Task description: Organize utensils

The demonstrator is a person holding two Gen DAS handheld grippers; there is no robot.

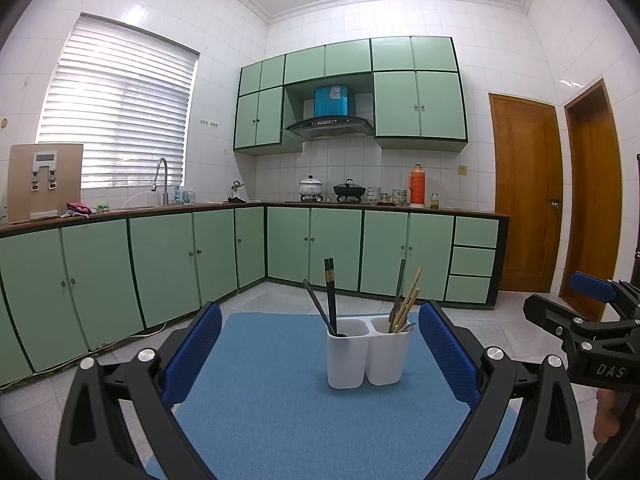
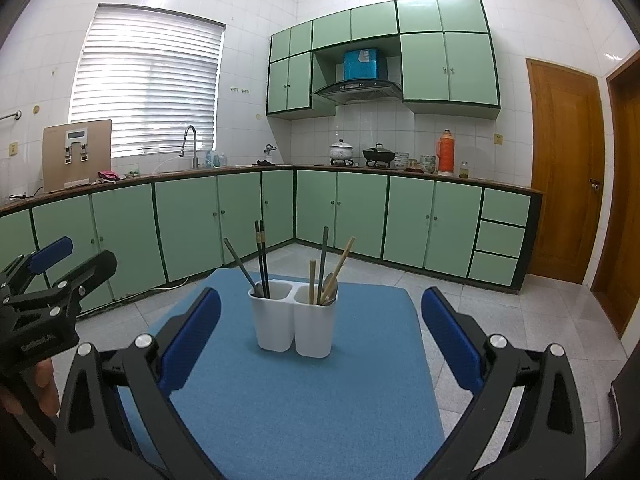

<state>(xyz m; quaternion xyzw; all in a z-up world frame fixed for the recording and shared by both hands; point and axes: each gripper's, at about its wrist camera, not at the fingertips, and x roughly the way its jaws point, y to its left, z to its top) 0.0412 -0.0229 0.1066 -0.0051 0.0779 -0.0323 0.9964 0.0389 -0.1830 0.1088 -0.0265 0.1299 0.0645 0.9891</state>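
A white two-compartment utensil holder (image 1: 368, 354) (image 2: 294, 322) stands upright on a blue mat (image 1: 280, 400) (image 2: 300, 392). Its left compartment holds black chopsticks (image 1: 330, 292) (image 2: 262, 256) and a dark-handled spoon (image 2: 240, 266). Its right compartment holds wooden chopsticks (image 1: 408, 300) (image 2: 340, 266), a dark handle and a metal spoon (image 2: 330, 284). My left gripper (image 1: 320, 328) is open and empty, in front of the holder. My right gripper (image 2: 320, 308) is open and empty, also in front of the holder; it shows at the right edge of the left wrist view (image 1: 592, 312).
The mat covers a small table over a tiled floor (image 2: 500, 312). Green kitchen cabinets (image 1: 160, 264) line the far walls, with a sink, pots and a thermos on the counter. Wooden doors (image 1: 528, 192) stand at the right.
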